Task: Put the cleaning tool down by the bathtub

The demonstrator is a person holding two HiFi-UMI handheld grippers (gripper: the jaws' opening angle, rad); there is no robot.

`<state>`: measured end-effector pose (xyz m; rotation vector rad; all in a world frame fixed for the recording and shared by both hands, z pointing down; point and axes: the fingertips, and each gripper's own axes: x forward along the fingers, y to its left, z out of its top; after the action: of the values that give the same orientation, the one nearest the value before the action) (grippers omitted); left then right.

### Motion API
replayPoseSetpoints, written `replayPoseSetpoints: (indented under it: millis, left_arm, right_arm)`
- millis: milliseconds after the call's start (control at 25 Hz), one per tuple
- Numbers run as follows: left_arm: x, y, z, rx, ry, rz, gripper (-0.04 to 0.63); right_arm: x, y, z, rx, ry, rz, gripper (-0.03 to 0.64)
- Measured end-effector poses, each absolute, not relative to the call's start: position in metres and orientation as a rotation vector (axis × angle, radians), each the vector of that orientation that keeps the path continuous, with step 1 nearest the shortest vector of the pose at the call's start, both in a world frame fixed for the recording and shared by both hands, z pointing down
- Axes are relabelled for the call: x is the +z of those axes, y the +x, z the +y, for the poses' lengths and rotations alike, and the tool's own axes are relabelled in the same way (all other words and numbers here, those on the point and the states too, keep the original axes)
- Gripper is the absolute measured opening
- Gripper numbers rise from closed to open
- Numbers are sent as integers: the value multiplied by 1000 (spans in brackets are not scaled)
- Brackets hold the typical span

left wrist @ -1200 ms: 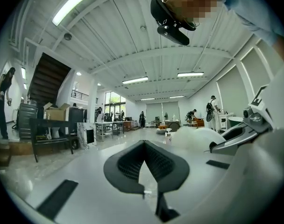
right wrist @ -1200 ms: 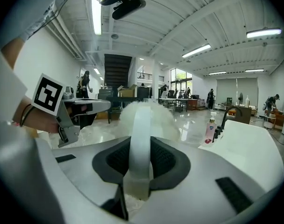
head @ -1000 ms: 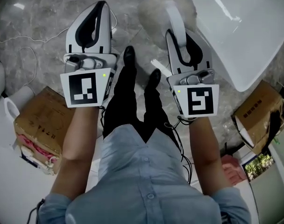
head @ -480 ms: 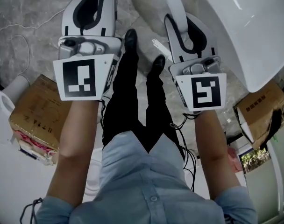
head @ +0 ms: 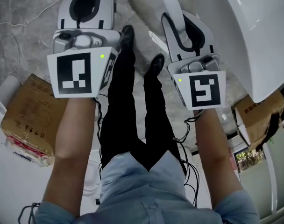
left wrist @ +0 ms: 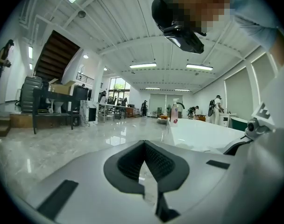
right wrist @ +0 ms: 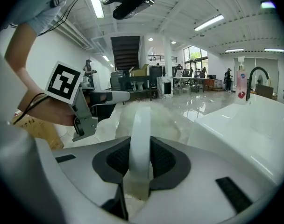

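Your right gripper (right wrist: 140, 146) is clamped on the cleaning tool (head: 146, 6), a mop-like thing with a curved white plastic handle and a fluffy cream head. Its jaws stand fairly wide and the pads press the handle from both sides. In the right gripper view the handle runs straight up from between the jaws toward 12 o'clock. The fluffy head bulges out behind it.

In the head view the fluffy head sits at 12 o'clock, just ahead of your black shoes (head: 127, 34). It hangs low over the grey marbled stone floor (head: 25, 27), just beside the outer wall of the white glossy bathtub (head: 244, 31). The bathtub fills the 1 to 2 o'clock corner. I cannot tell whether the head touches the floor or the tub wall.

Your left gripper (left wrist: 144, 146) is at 11 o'clock in the head view, level with the right one and apart from it. Its fingertips are drawn together, with only a sliver of floor showing lower down between the pads. It holds nothing.

A white pump bottle with a red label (right wrist: 240, 87) stands on the far rim of the bathtub, at 2 o'clock in the right gripper view. Next to it is a black arched tap (right wrist: 259, 76). A brown cardboard box (head: 30, 111) lies on the floor at 9 o'clock in the head view. A second brown cardboard box (head: 256, 111) lies at 4 o'clock, below the tub's end.
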<state>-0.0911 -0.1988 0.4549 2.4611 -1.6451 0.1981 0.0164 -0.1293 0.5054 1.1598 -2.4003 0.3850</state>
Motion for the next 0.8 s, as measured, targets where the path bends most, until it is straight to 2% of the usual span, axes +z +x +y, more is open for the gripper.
replayPoseSetpoints:
  millis: [200, 800]
  left_arm:
    - [525, -107, -208, 221, 2407, -1681, 15]
    - [647, -106, -202, 228, 2433, -1659, 15]
  right_arm:
    - [577, 4, -135, 435, 1108, -2389, 98]
    - [719, 1, -122, 390, 985, -2344, 100]
